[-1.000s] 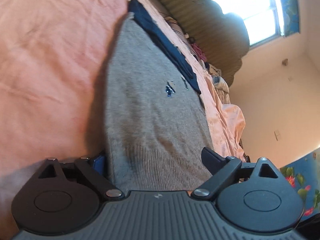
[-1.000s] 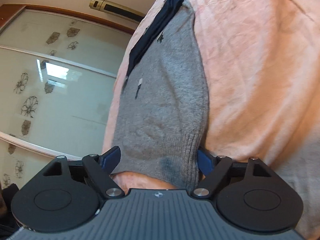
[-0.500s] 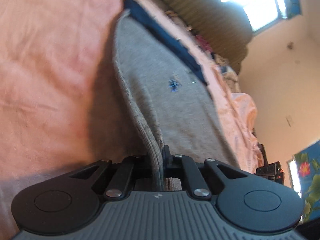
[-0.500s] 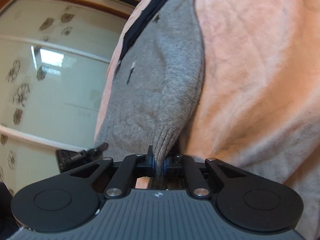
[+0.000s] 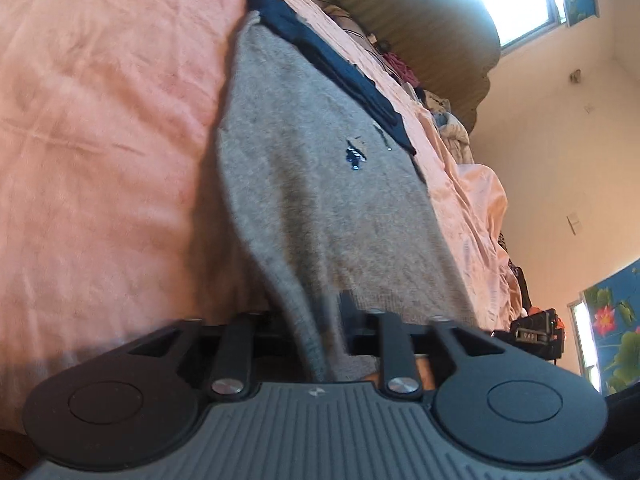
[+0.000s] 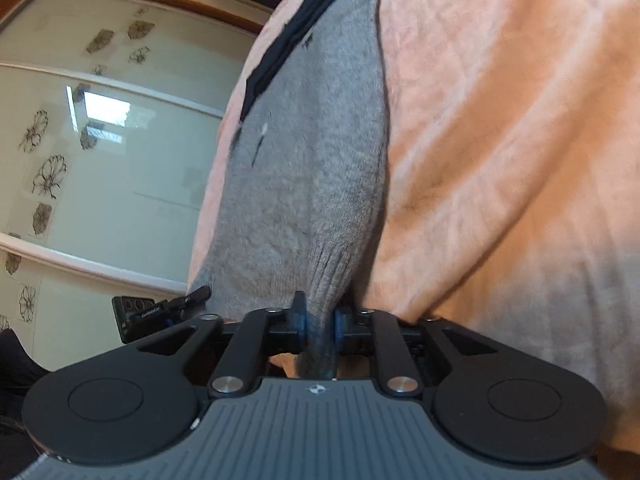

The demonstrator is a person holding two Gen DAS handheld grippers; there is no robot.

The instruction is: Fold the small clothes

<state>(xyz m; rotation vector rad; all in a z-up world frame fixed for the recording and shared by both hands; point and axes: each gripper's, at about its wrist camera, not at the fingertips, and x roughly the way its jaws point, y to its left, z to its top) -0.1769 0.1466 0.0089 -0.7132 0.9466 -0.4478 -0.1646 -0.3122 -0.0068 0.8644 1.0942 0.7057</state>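
- Two grippers share one garment: the left gripper point(image 5: 312, 320) has the near hem of the grey sweater point(image 5: 320, 184) bunched between its jaws, which are opening and look looser than half a second ago, when they were pinched tight on the knit; whether the pads are pressing now is hard to tell through the blur.
- On the other side, the right gripper point(image 6: 318, 326) has the ribbed hem corner between its blue pads point(image 6: 301, 326); the cloth touches both, and these jaws are opening too after the tight pinch.
- A second ago both pairs of jaws stood wide around the flat hem; since then they have clamped and the near edge has gathered into a raised ridge. By my reading the lift for the fold has begun, but the easing grip risks dropping the hem.
- Farther off, the sweater lies stretched away along the pink bed point(image 5: 100, 120), its far end flat.
- Beyond that, a dark blue garment point(image 5: 332, 64) lies along the sweater's far edge, touching it.
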